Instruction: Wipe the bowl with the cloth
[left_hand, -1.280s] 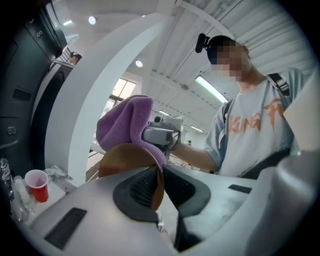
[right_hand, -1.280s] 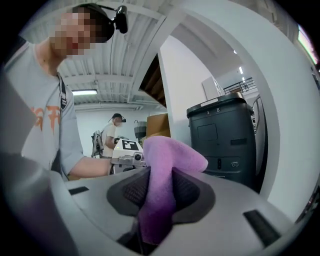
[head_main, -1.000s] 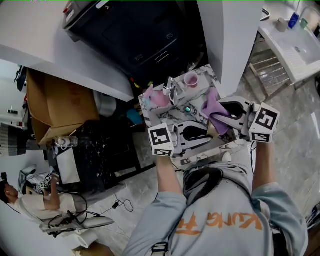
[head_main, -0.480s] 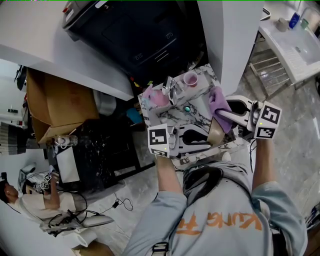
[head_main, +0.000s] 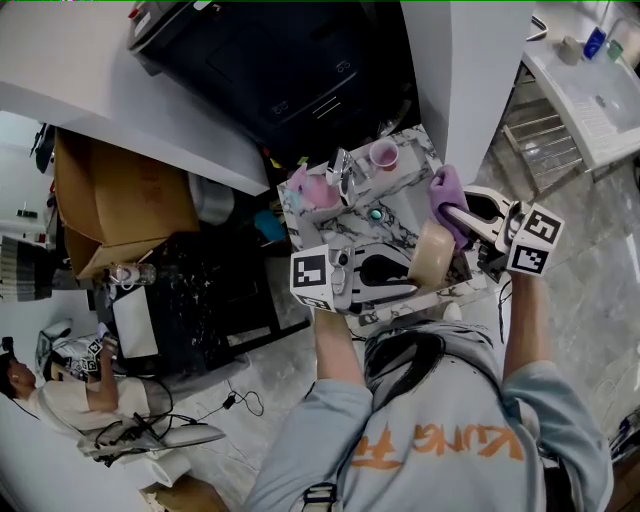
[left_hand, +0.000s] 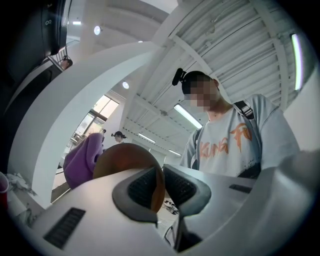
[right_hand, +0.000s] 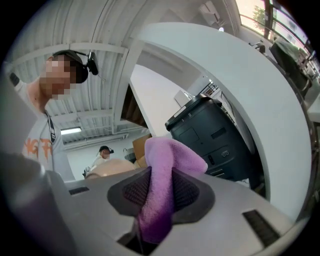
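A tan bowl (head_main: 432, 255) is held on edge above the marble table (head_main: 405, 165). My left gripper (head_main: 412, 280) is shut on the bowl's rim; in the left gripper view the thin rim (left_hand: 159, 187) sits pinched between the two dark pads. My right gripper (head_main: 455, 215) is shut on a purple cloth (head_main: 447, 190), which hangs just beyond the bowl's far edge. In the right gripper view the cloth (right_hand: 167, 175) bulges out over the pads and the bowl (right_hand: 112, 167) shows behind to the left. From the left gripper view the cloth (left_hand: 82, 160) lies left of the bowl (left_hand: 120, 157).
On the table stand a pink cup (head_main: 383, 153), a pink object (head_main: 310, 190) and a small teal thing (head_main: 375, 214). A black machine (head_main: 290, 70) and a white column (head_main: 460, 70) rise behind. A cardboard box (head_main: 120, 210) and a seated person (head_main: 60, 400) are at the left.
The right gripper has carried the purple cloth up and away, off the bowl's face to beyond its far edge. The bowl now shows more fully, still gripped by the left gripper.
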